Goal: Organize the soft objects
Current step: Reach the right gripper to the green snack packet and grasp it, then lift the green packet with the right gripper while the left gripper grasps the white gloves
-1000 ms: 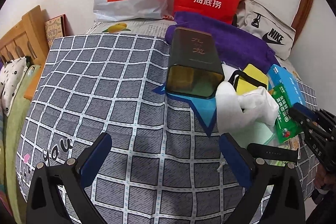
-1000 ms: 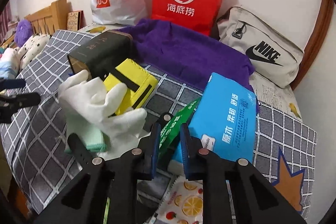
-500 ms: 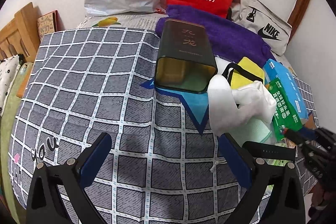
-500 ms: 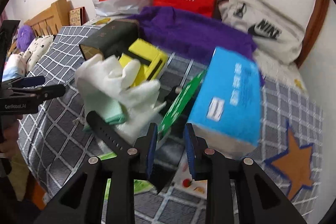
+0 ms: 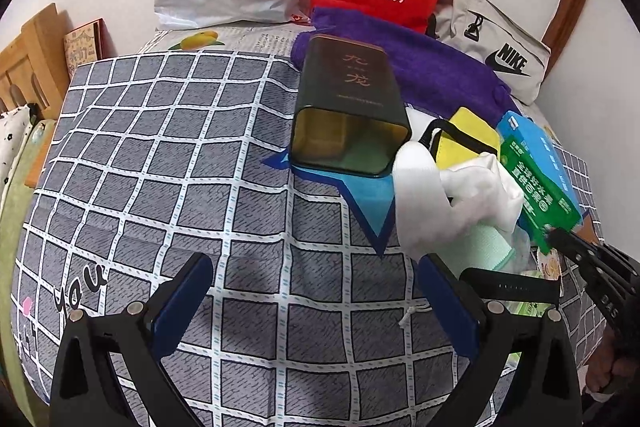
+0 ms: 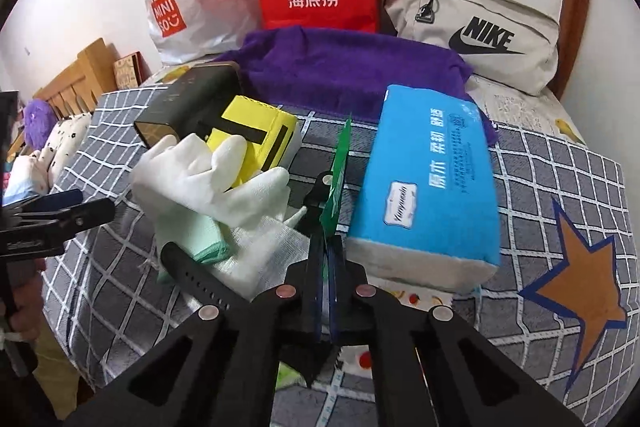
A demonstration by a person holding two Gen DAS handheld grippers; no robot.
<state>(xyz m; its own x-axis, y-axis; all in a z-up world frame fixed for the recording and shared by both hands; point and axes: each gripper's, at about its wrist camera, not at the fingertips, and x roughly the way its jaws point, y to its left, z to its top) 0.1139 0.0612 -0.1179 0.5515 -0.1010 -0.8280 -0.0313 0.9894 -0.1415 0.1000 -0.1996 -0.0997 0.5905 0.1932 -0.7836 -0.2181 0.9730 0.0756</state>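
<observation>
In the right wrist view, the right tongs (image 6: 325, 263) at lower centre are pinched closed on the green packet (image 6: 338, 173), which stands on edge between the white gloves (image 6: 208, 179) at centre left and the blue tissue pack (image 6: 430, 179) at centre right, all on the checked bed cover (image 6: 560, 187). In the left wrist view, the left tongs (image 5: 316, 301) at the bottom gape wide and hold nothing, above the cover, near the dark tin (image 5: 348, 115) at centre.
</observation>
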